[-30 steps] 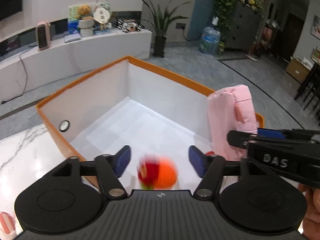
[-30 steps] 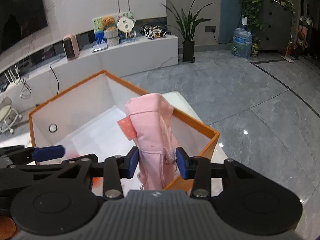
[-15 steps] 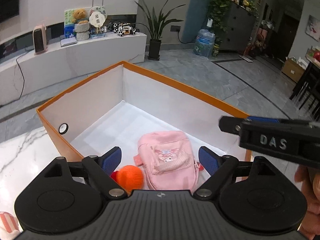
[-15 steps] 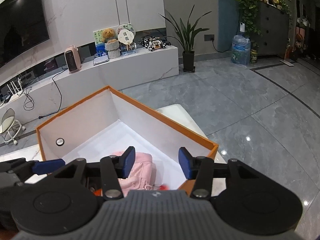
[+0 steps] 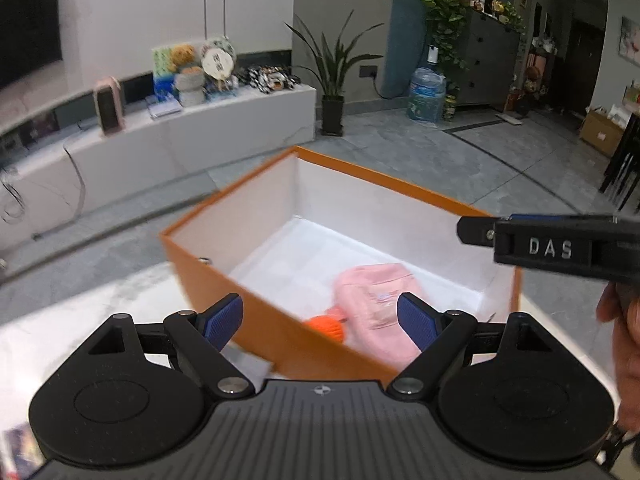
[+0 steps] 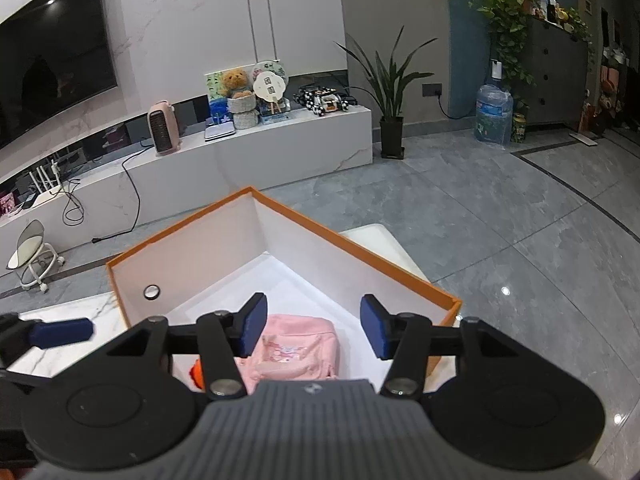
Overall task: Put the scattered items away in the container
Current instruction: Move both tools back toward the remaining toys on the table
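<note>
Both drops done: bag [image 6: 296, 350] + ball [image 5: 326, 327] lie in box [image 5: 256, 322]. L claw [image 5: 320, 322] wide, empty; R claw [image 6: 313, 330] just opening, empty. Lift clear of rim w/o snagging, then seek next item.

Black gripper [image 5: 320, 322], blue pads [image 5: 222, 320], "DAS" marking.

The room is evenly but rather dimly lit, with no hard shadows; the white inside of the orange box [image 6: 280, 240] is the brightest patch in both views, nearly washed out on its floor; small glints of ceiling light sit on the glossy grey floor [image 6: 505, 290] and on the dark television screen [image 6: 52, 56]; the left wrist view is smeared by motion blur, the pink bag [image 5: 376, 308] soft-edged; the right wrist view is sharp; fisheye bending curves straight lines near every edge.
</note>
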### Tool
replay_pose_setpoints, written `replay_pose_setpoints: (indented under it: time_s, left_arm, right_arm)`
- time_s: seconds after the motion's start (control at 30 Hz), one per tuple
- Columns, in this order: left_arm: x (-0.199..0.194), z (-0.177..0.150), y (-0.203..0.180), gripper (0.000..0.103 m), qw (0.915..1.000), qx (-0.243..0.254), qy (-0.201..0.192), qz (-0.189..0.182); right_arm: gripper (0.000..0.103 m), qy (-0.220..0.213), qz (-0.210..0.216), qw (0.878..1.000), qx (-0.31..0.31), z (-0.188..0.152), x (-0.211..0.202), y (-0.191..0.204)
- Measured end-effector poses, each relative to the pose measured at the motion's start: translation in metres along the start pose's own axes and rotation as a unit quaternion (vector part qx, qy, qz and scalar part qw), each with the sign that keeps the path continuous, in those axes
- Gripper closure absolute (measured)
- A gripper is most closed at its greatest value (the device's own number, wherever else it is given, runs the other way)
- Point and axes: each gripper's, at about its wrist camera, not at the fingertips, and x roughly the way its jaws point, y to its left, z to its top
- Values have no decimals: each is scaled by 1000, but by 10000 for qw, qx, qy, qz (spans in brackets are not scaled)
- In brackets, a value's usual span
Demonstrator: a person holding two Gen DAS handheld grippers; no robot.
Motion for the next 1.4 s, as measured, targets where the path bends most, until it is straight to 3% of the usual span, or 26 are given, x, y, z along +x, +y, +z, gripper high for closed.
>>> replay_pose_setpoints:
  time_s: [0.3,0.87,1.13,1.27,1.4]
  left_arm:
    - [-47,-23,41,3,9992,-73,-21,403]
    - [-136,-81,134,3,9914,-852,33,997]
    - [-158,-138,161,3,9854,-1243,363,1110]
    - [-164,-166,163,3,9863,-1032,616,1129]
    - [-170,-182,175,3,9846,-1140,670,1146]
  right_arm:
    - [47,-24,217,9996,-179,-3,-8,27]
    - [42,17,803,9936,-793,-30,-26,87]
    - [38,129,1140,9847,-1308,-54,-33,127]
    - [38,179,1232,9804,-1529,-62,-33,147]
    - [35,211,1295,9762,-1724,-71,-33,164]
